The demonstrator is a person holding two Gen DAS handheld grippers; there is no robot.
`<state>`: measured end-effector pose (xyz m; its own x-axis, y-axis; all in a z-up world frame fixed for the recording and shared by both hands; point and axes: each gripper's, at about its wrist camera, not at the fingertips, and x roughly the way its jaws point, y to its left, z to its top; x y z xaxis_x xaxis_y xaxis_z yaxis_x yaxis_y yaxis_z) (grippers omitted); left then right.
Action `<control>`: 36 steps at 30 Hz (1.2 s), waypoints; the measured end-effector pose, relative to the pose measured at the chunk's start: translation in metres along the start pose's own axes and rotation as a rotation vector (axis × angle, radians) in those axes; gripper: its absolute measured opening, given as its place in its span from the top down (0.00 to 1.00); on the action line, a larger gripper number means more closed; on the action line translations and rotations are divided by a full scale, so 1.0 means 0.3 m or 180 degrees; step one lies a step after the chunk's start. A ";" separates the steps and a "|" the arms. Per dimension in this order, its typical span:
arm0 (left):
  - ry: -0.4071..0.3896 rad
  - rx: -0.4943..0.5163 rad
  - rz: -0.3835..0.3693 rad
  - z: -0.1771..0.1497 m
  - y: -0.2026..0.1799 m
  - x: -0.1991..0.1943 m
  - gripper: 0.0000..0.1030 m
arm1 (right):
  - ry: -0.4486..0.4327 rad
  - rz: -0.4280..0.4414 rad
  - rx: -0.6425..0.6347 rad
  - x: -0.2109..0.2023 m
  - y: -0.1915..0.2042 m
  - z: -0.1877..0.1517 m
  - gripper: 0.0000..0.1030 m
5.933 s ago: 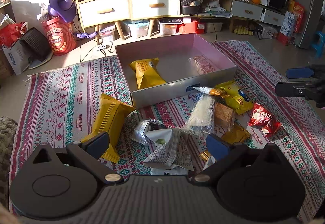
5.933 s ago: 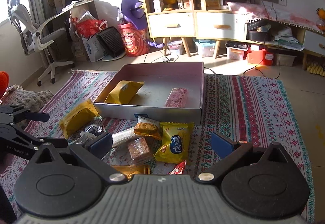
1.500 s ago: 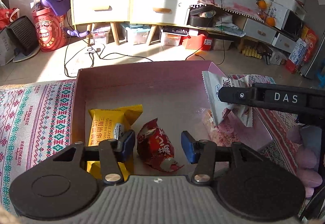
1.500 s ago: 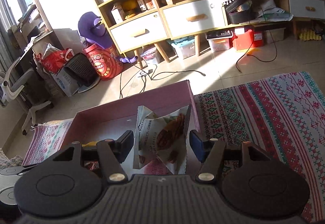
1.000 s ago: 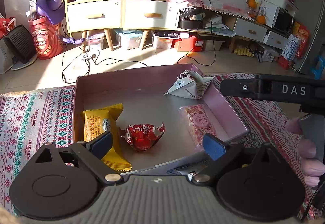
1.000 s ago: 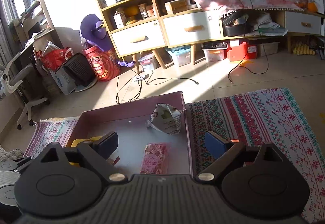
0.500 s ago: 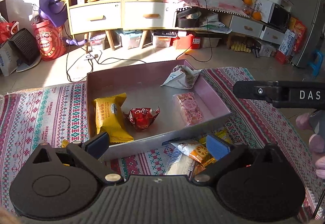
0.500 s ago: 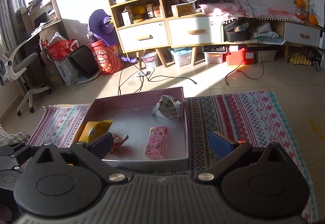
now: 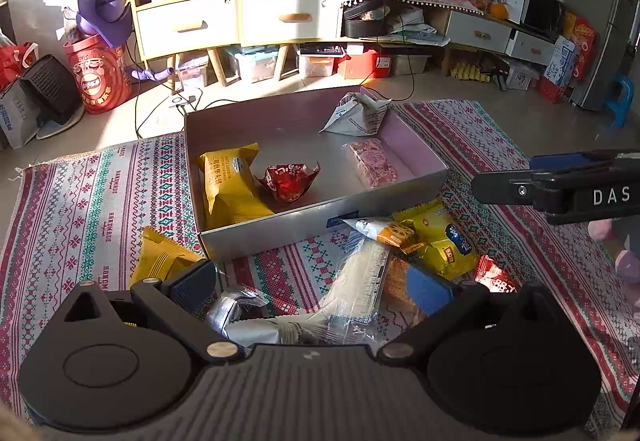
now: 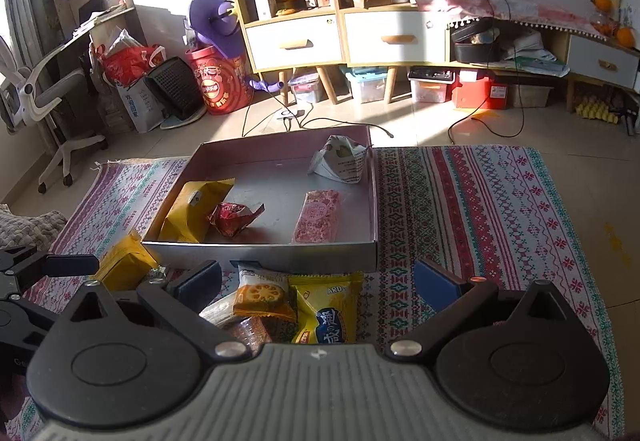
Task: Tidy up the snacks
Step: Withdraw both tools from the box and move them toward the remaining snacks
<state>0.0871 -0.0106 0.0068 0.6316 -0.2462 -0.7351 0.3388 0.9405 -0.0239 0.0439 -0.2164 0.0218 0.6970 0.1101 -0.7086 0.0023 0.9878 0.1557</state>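
Observation:
A shallow pink-walled box (image 9: 320, 225) (image 10: 288, 255) sits on the patterned rug. It holds a yellow cake pack (image 9: 228, 181), a red crinkled pack (image 9: 289, 181), a pink bar (image 9: 373, 163) and a white folded pack (image 9: 356, 112). Loose snacks lie in front of the box: a yellow pack (image 9: 160, 259), a silver pack (image 9: 240, 319), a clear cracker sleeve (image 9: 360, 289), an orange biscuit pack (image 10: 262, 297) and a yellow bag (image 10: 330, 309). My left gripper (image 9: 312, 285) is open and empty above the pile. My right gripper (image 10: 316, 281) is open and empty, and shows at the right of the left wrist view (image 9: 560, 185).
The rug (image 10: 480, 209) lies on a tiled floor. Behind stand a shelf and drawer cabinets (image 9: 240, 9), a red drum (image 9: 98, 75), storage bins, floor cables (image 10: 480, 121) and an office chair (image 10: 48, 109). A small red pack (image 9: 494, 279) lies right of the pile.
Both grippers have pulled back from the box, open and empty. The red pack and the white folded pack, released about a second ago, stay in the box. The loose pile has come into view.

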 end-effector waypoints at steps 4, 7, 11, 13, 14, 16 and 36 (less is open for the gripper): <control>0.0060 0.0045 -0.0011 -0.036 0.011 -0.005 0.00 | 0.0132 -0.0022 0.0007 0.001 -0.011 -0.031 0.01; 0.0096 0.0131 0.0018 -0.067 0.015 -0.017 0.00 | 0.0196 -0.0001 0.0055 -0.006 -0.029 -0.052 0.01; 0.0166 0.0124 0.0043 -0.105 0.030 -0.036 0.00 | 0.0279 -0.0048 0.0086 -0.010 -0.043 -0.082 0.01; 0.0261 0.0097 0.0028 -0.123 0.040 -0.039 0.00 | 0.0347 -0.0061 0.0074 -0.007 -0.048 -0.100 0.01; 0.0291 0.0095 0.0023 -0.131 0.043 -0.039 0.00 | 0.0380 -0.0063 0.0067 -0.007 -0.049 -0.109 0.01; 0.0384 0.0103 0.0006 -0.153 0.051 -0.039 0.00 | 0.0436 -0.0053 0.0038 -0.009 -0.051 -0.130 0.01; 0.0961 0.0122 -0.0117 -0.269 0.087 0.008 0.10 | 0.0846 -0.0202 -0.0287 0.057 -0.045 -0.240 0.01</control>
<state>0.0411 0.0323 -0.0502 0.3846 -0.1940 -0.9025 0.3874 0.9213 -0.0329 0.0042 -0.2199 -0.0420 0.4849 0.0608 -0.8724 -0.0322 0.9981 0.0517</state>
